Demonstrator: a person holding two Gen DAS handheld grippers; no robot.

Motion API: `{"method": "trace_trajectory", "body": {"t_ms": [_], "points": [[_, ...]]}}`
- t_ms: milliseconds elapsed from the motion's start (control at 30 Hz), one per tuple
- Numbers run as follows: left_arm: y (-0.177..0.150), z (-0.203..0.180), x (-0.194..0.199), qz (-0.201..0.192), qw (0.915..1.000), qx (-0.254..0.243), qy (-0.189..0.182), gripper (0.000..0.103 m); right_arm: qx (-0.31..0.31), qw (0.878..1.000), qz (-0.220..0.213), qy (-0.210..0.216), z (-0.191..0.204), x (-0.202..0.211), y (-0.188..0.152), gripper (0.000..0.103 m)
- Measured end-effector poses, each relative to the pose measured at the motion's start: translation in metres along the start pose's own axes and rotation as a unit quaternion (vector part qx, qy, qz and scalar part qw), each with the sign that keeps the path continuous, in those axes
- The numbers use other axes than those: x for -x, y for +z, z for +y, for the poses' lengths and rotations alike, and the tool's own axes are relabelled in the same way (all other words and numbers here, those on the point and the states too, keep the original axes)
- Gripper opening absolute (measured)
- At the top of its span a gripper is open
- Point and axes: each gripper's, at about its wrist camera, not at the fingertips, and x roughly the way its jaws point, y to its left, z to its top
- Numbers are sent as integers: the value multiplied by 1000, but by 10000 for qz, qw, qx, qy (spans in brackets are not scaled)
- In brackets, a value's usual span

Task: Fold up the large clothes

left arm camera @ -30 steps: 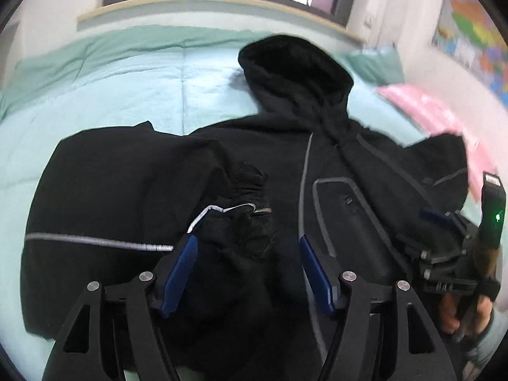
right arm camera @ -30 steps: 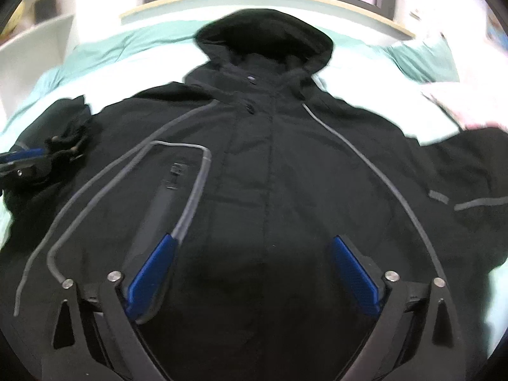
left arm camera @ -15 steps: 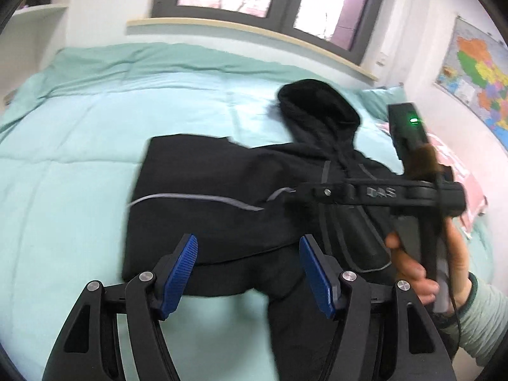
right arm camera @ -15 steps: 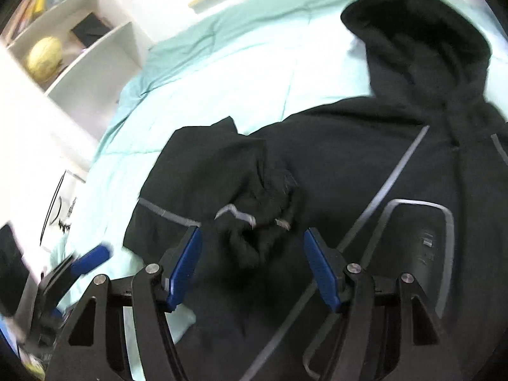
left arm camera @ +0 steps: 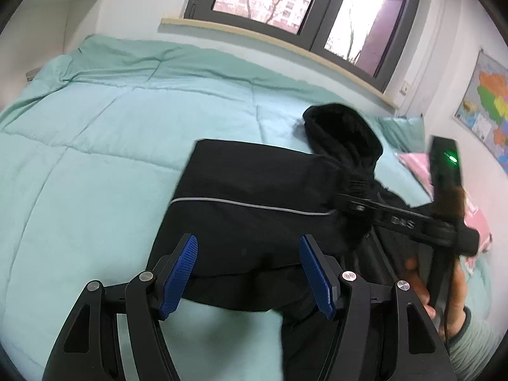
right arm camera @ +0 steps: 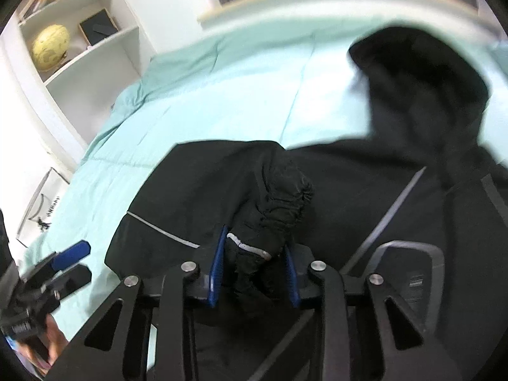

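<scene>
A black hooded jacket [left arm camera: 254, 197] is spread on a bed's mint green quilt [left arm camera: 95, 158], one sleeve folded across its front. The sleeve cuff [right arm camera: 279, 203] is bunched between the closing jaws of the right gripper [right arm camera: 254, 273]. The left gripper [left arm camera: 250, 270] is held half open above the jacket, gripping nothing.
</scene>
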Motion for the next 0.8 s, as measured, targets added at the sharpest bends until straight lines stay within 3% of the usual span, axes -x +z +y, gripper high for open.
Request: {"method": "trace_trajectory", "body": {"t_ms": [167, 233, 467, 700, 800], "points": [[15, -27, 1, -187, 9996, -31, -231, 68, 160, 9974, -558, -425, -33, 72, 9, 34], [20, -44, -1, -210, 9981, -89, -569, 68, 110, 9962, -708, -493, -60, 104, 11, 34], [21, -115, -27, -39, 9900, -656, -1248, 68, 24, 9906, -708, -1175, -147, 157, 10, 34], [-7, -180, -84, 796, 9737, -1218, -1752, 68, -298, 9839, -373, -1723, -226, 157, -12, 34], [-23, -192, -115, 1530, 9550, -1301, -2181, 68, -469, 9805, -92, -1907, -258, 139, -26, 34]]}}
